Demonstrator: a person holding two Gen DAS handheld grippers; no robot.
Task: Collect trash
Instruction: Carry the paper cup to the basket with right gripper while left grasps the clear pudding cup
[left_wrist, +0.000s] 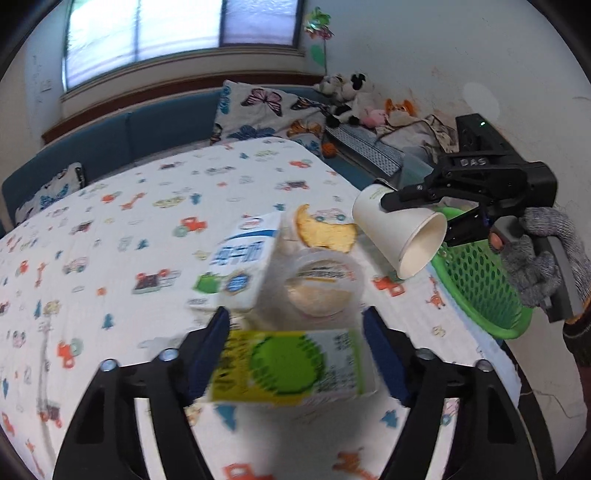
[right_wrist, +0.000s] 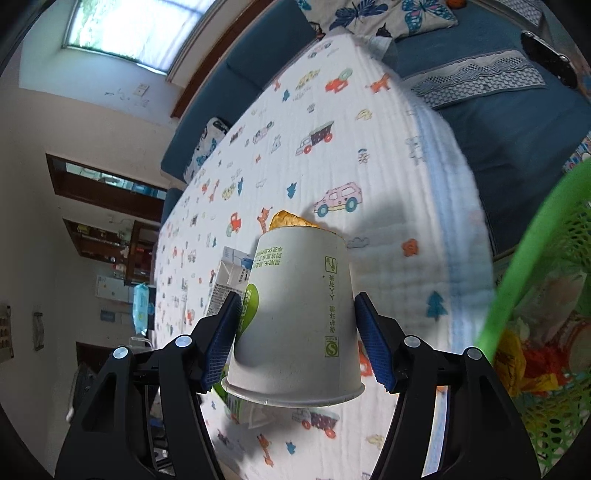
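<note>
R gripper (right_wrist: 295, 343) is clenching white paper cup (right_wrist: 295, 317) w/ green print, tipped sideways. L gripper (left_wrist: 295, 350) is gripping blurry yellow-green carton (left_wrist: 291, 369) near green basket (left_wrist: 480, 284).

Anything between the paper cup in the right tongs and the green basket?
Nothing visible. The paper cup hangs in the right tongs just beside the green basket rim, above the tablecloth, with open air between.

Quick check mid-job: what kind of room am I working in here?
Most likely a home living or dining nook: a table under a child's vehicle-print cloth, a blue window bench with butterfly cushions, and plush toys in the corner.
</note>
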